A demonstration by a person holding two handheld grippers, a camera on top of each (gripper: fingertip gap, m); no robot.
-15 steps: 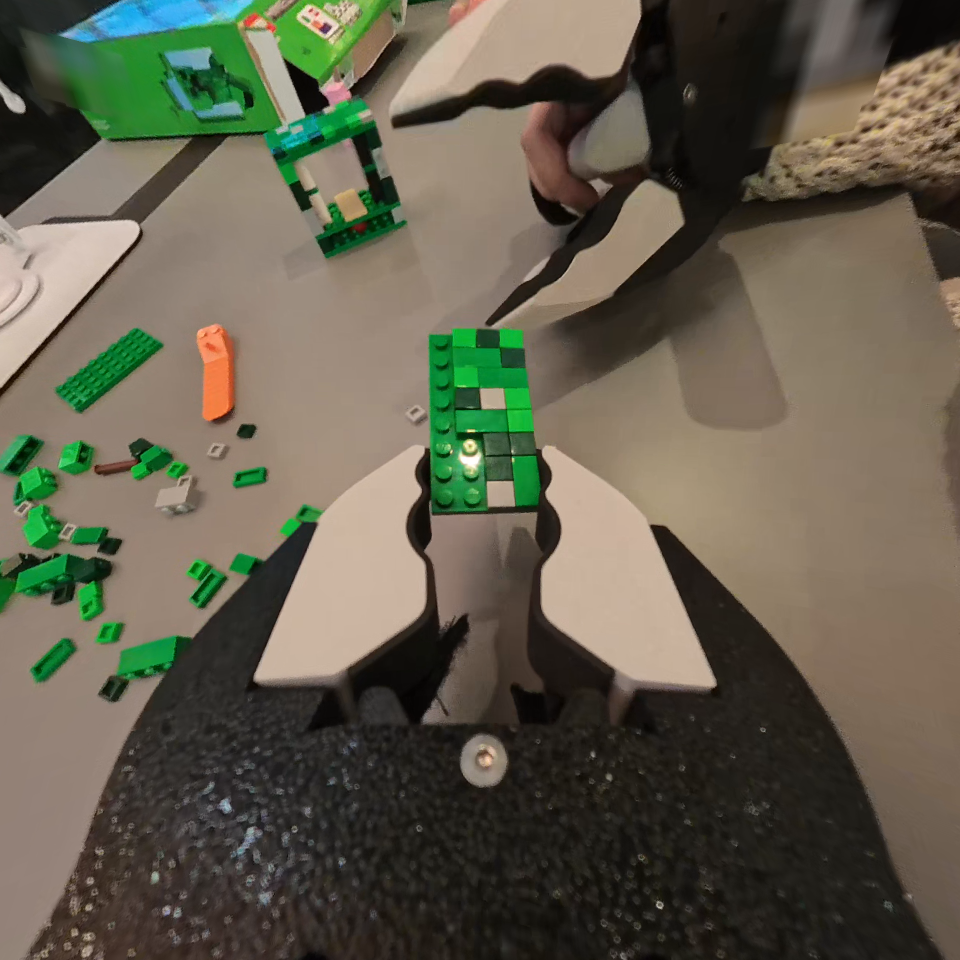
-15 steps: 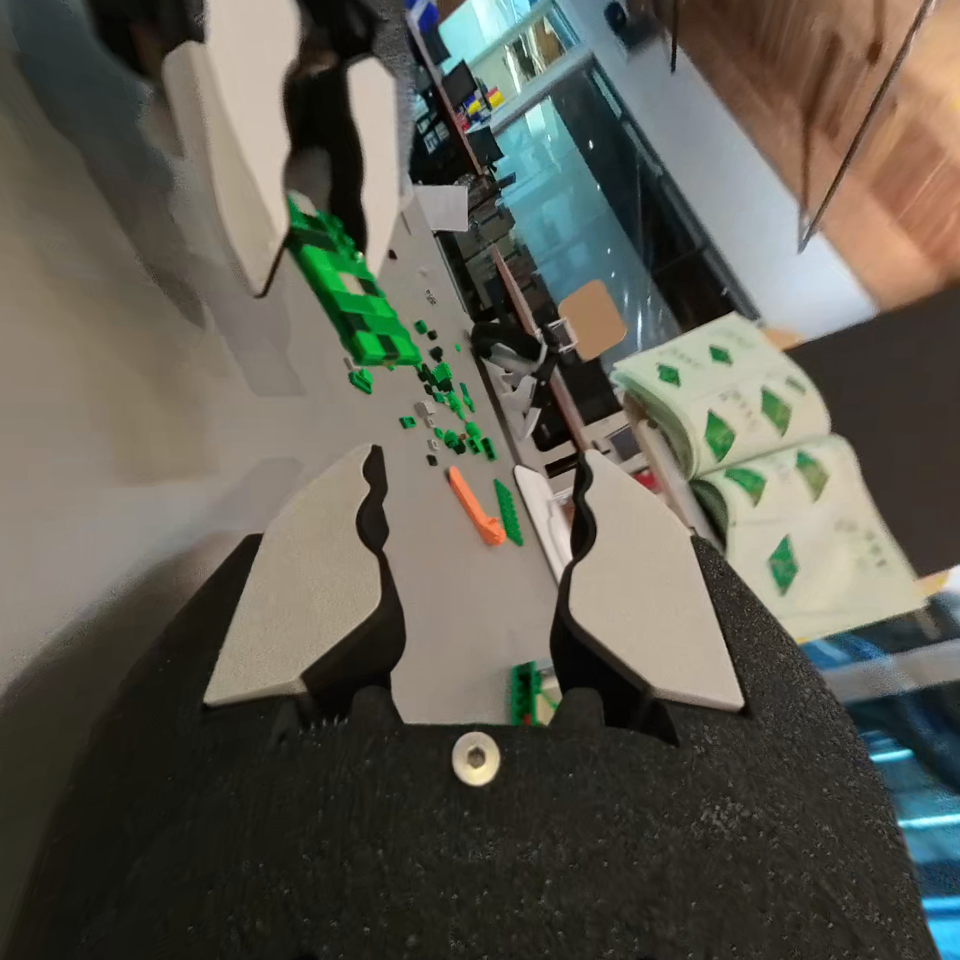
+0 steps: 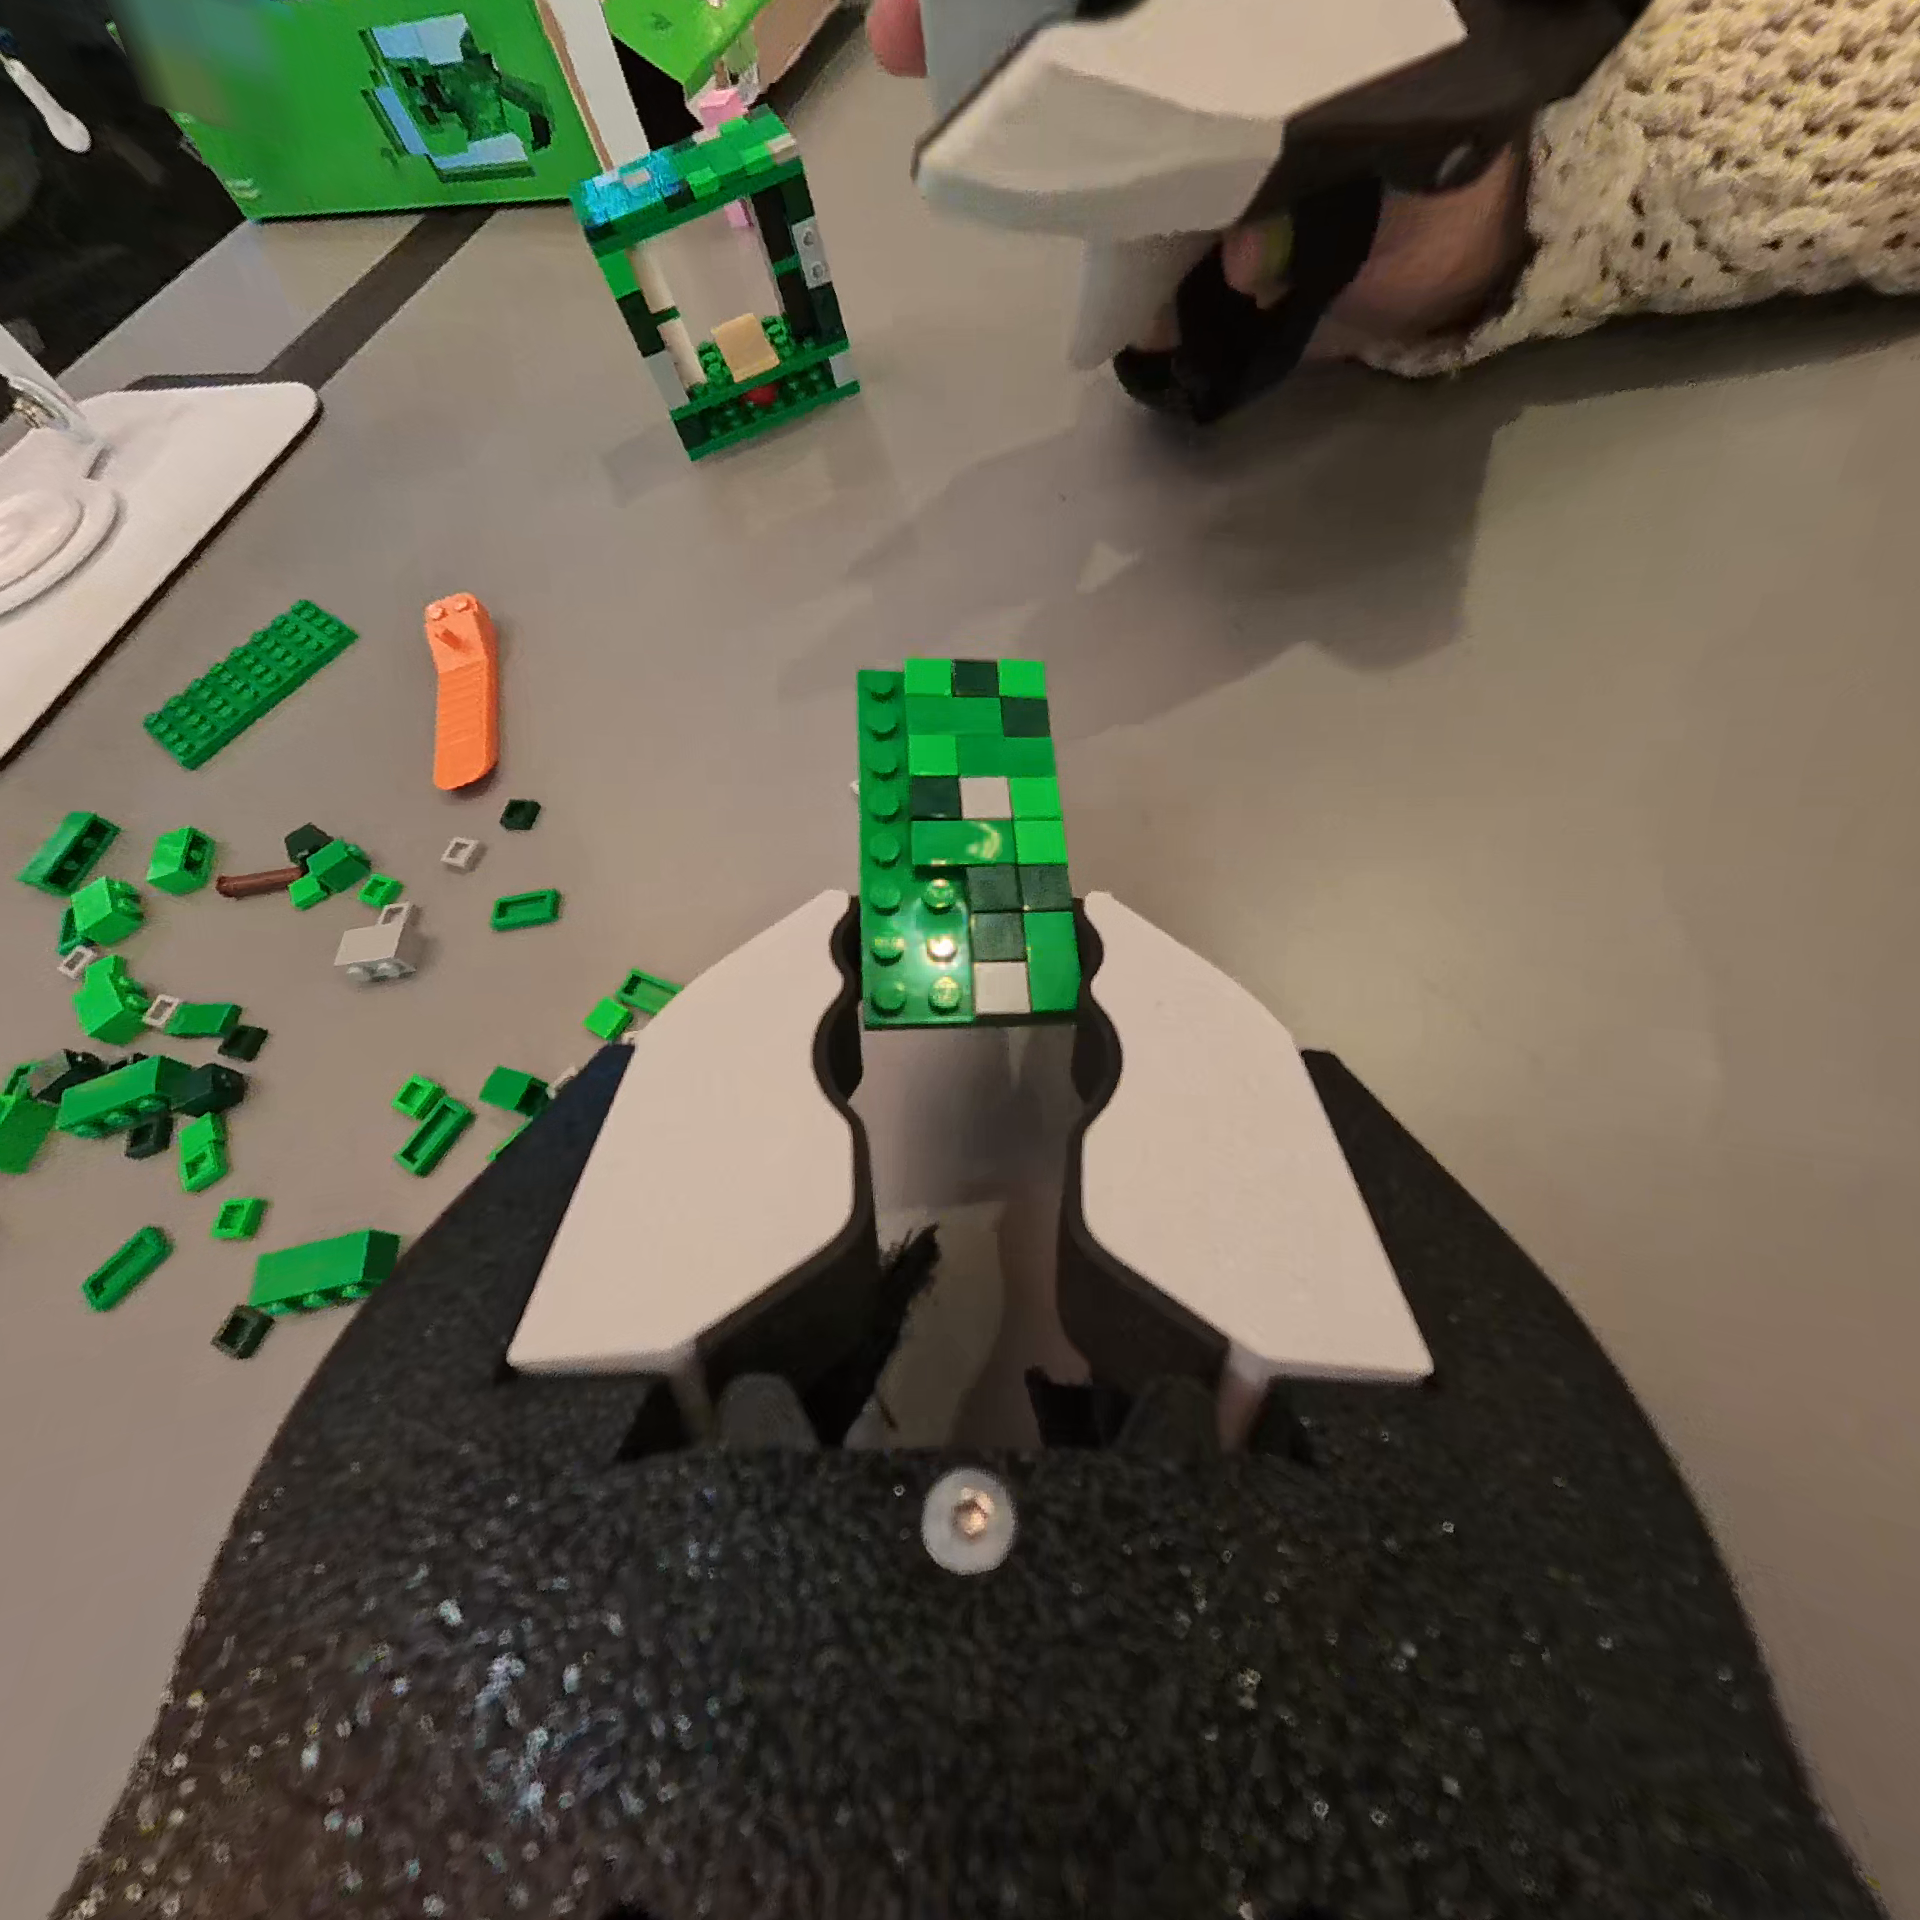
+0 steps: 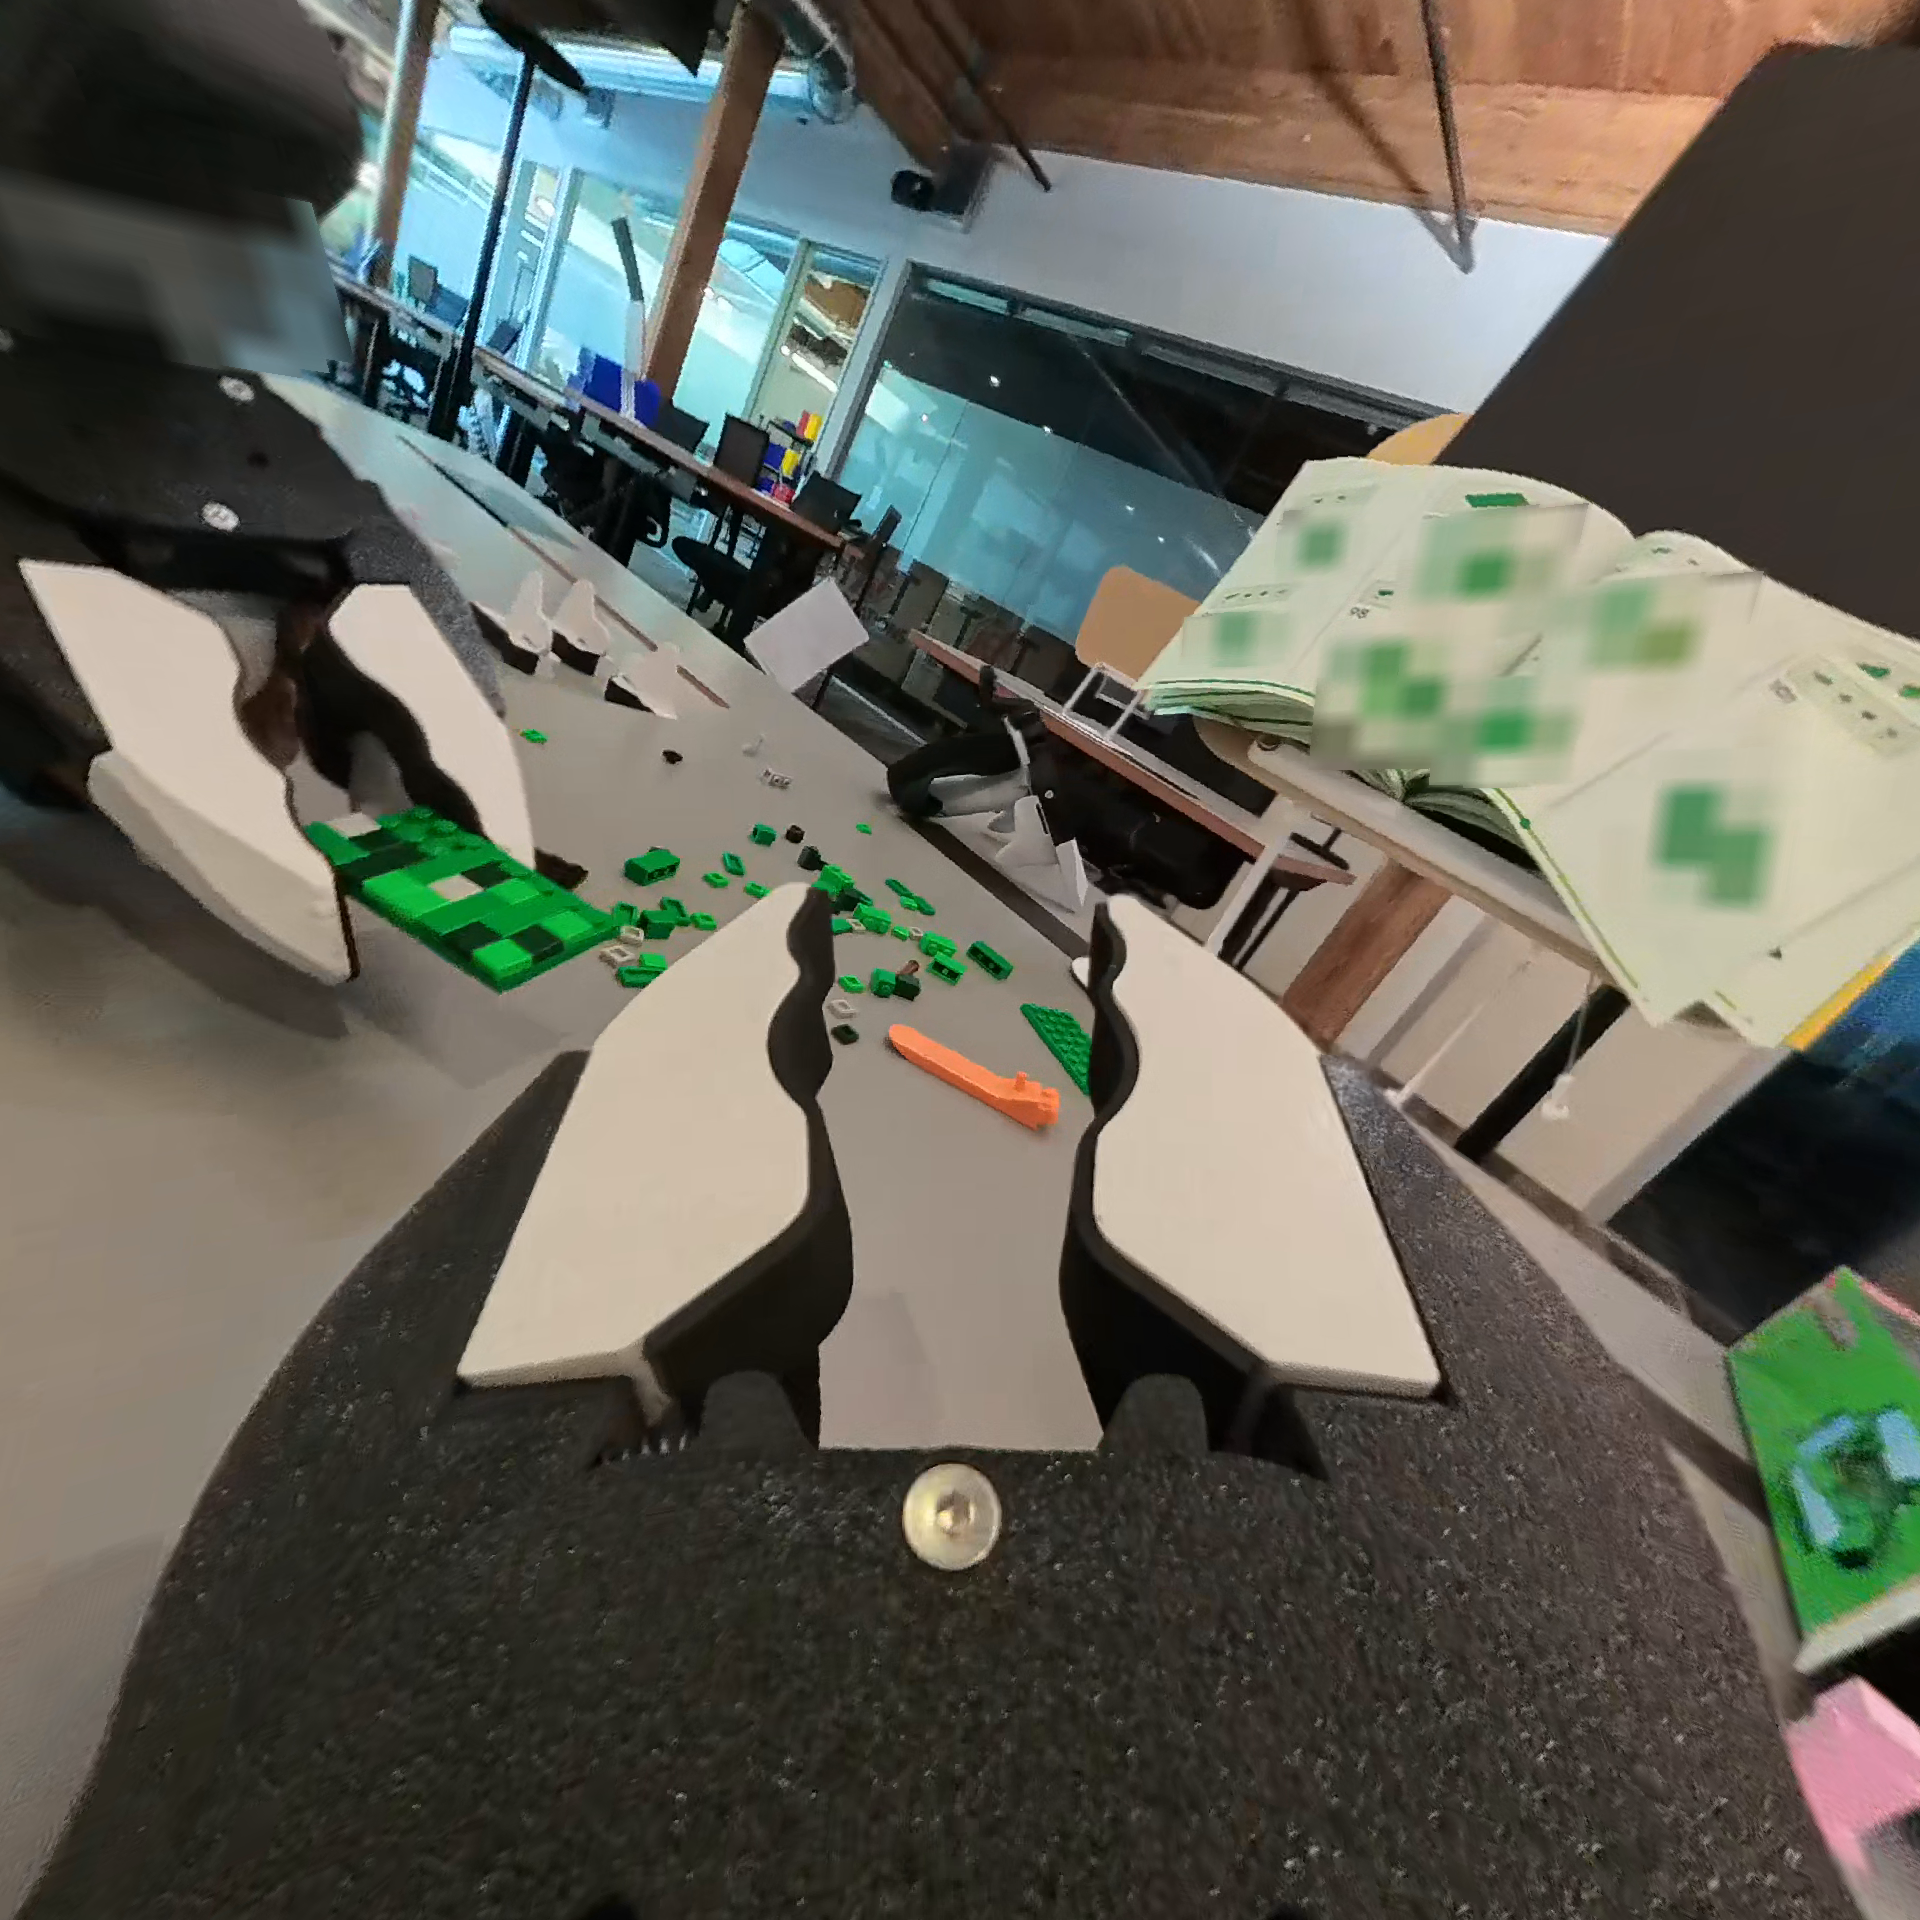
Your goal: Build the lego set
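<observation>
My left gripper point(image 3: 968, 940) is shut on the near end of a long green plate point(image 3: 961, 831) partly covered with green, dark green and white tiles; the plate juts forward above the grey table point(image 3: 1351, 831). It also shows in the right wrist view point(image 4: 468, 899), held by the left gripper point(image 4: 343, 821). My right gripper point(image 4: 961, 940) is open and empty, low over the table, and appears at the top right of the left wrist view point(image 3: 1143, 177). A green frame build point(image 3: 727, 281) stands at the back.
Loose green pieces point(image 3: 135, 1049) lie scattered at the left, with an orange brick separator point(image 3: 462, 701) and a green studded plate point(image 3: 249, 681). A green set box point(image 3: 395, 104) stands behind. An open instruction booklet point(image 4: 1558, 727) and a white mat point(image 3: 156, 488) are nearby. Between my left fingertips and the orange brick separator point(image 3: 462, 701) there is roughly 15 cm.
My right gripper has swung away from the tiled plate and rolled, now viewing along the table. The left gripper still holds the plate in much the same place.
</observation>
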